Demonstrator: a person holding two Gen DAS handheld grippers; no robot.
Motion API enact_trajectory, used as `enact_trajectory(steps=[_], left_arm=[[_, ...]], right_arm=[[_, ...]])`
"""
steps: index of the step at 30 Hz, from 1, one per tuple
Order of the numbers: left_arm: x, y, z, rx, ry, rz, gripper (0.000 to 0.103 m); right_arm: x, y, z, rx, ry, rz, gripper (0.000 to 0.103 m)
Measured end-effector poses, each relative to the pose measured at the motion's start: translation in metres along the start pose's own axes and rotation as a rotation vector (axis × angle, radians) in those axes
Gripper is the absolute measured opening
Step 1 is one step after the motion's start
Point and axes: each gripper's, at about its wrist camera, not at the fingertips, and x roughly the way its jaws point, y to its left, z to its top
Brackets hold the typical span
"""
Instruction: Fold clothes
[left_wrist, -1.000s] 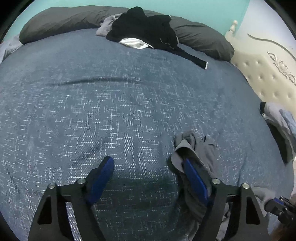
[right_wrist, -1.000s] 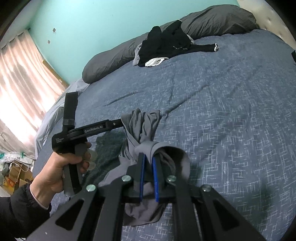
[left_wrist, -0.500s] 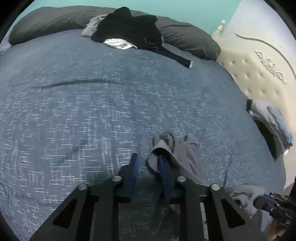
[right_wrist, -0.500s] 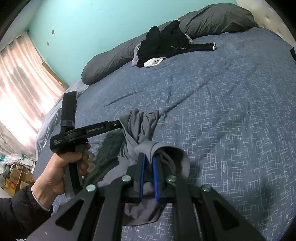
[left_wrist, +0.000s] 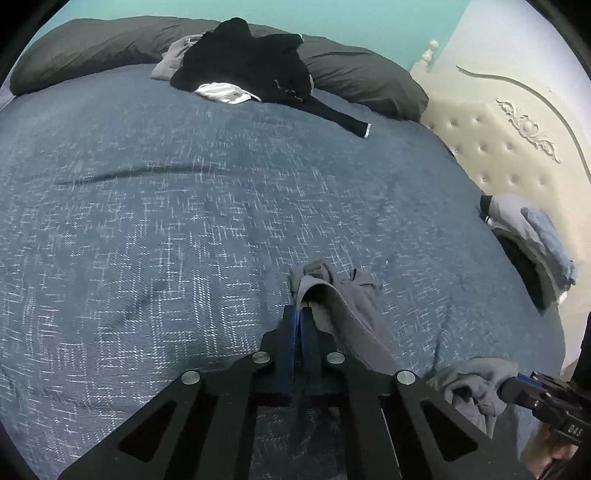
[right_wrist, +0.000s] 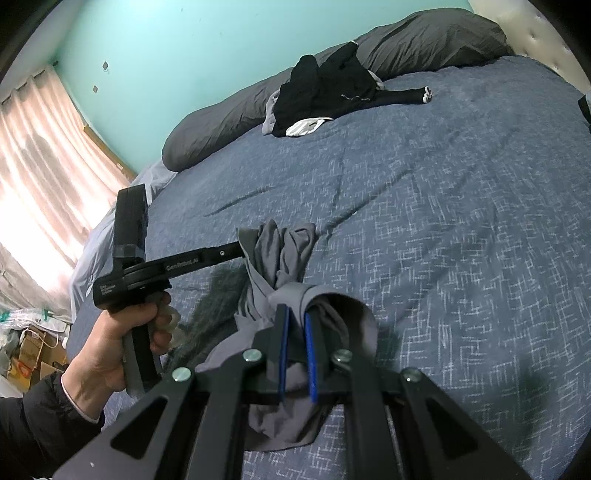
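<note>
A crumpled grey garment hangs bunched between both grippers just above the blue bedspread. My left gripper is shut, its blue pads pinching one edge of the cloth. In the right wrist view, my right gripper is shut on another bunch of the same grey garment, with cloth draped over and under its fingers. A hand holds the left gripper, whose tips are buried in the cloth's far side. The right gripper also shows at the lower right of the left wrist view.
A pile of black clothes with a white piece lies against long dark grey pillows at the bed's far side. A cream tufted headboard and a stack of folded clothes are at the right. Curtains hang to the left.
My left gripper went from wide open to shut, closing on the grey garment's edge. The right gripper kept its hold and barely moved.
</note>
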Motion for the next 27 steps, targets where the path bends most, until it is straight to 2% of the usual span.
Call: enact_trajectory(steps=[7, 14, 22, 27], left_arm=[[-0.024, 0.002, 0.003, 0.009, -0.038, 0.007, 0.002], [-0.069, 0.012, 0.008, -0.017, -0.128, 0.026, 0.002], [-0.141, 0.046, 0.009, -0.066, -0.247, 0.1, 0.002], [-0.186, 0.06, 0.005, -0.081, -0.31, 0.123, 0.002]], right_arm=[[-0.007, -0.004, 0.007, 0.005, -0.028, -0.014, 0.009], [-0.016, -0.008, 0.014, 0.017, -0.075, -0.025, 0.009], [-0.028, -0.001, 0.023, 0.027, -0.142, 0.008, 0.009], [-0.037, 0.013, 0.027, 0.028, -0.199, 0.08, 0.009]])
